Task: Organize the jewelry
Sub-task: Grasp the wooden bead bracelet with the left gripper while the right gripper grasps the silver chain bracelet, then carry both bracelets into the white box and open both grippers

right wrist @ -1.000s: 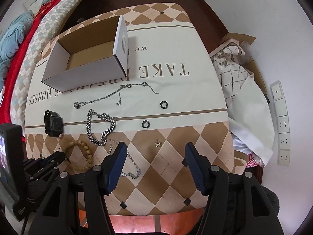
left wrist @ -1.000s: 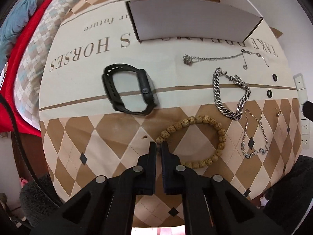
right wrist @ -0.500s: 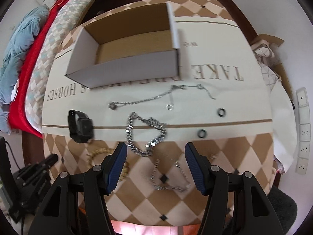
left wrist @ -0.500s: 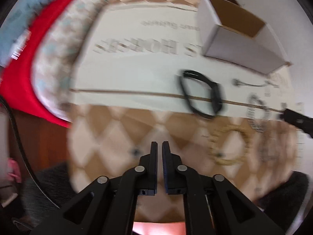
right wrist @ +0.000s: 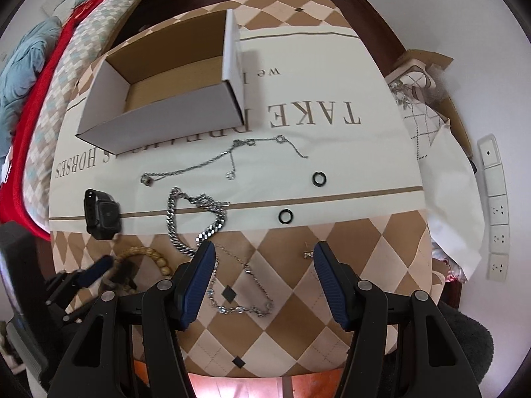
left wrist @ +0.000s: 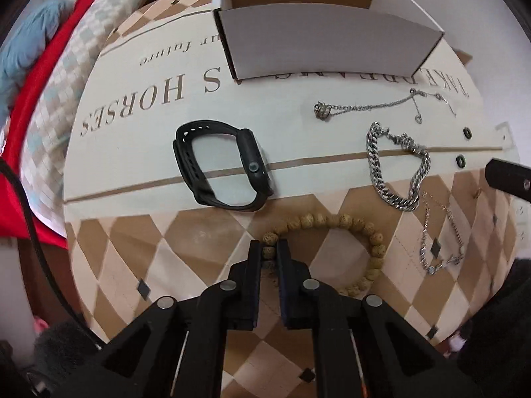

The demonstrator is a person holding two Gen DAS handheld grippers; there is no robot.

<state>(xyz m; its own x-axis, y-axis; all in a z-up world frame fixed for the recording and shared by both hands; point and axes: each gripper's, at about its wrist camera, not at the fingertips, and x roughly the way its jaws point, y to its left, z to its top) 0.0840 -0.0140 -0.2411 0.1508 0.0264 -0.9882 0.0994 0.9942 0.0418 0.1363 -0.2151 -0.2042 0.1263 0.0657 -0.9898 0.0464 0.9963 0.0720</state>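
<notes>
Bedroom: bedding [right wrist: 30,76], tablecloth [right wrist: 332,93].

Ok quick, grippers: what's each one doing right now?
Left gripper: closed on the wooden bead bracelet, beads pinched between its tips.
Right gripper: open, empty, above the thin chain bracelet.

The right gripper [right wrist: 262,255] hangs wide open over the thin silver chain [right wrist: 242,288]. Beyond that chain lie the chunky silver bracelet [right wrist: 195,219], two black rings [right wrist: 286,215], and the open cardboard box [right wrist: 166,99].
</notes>
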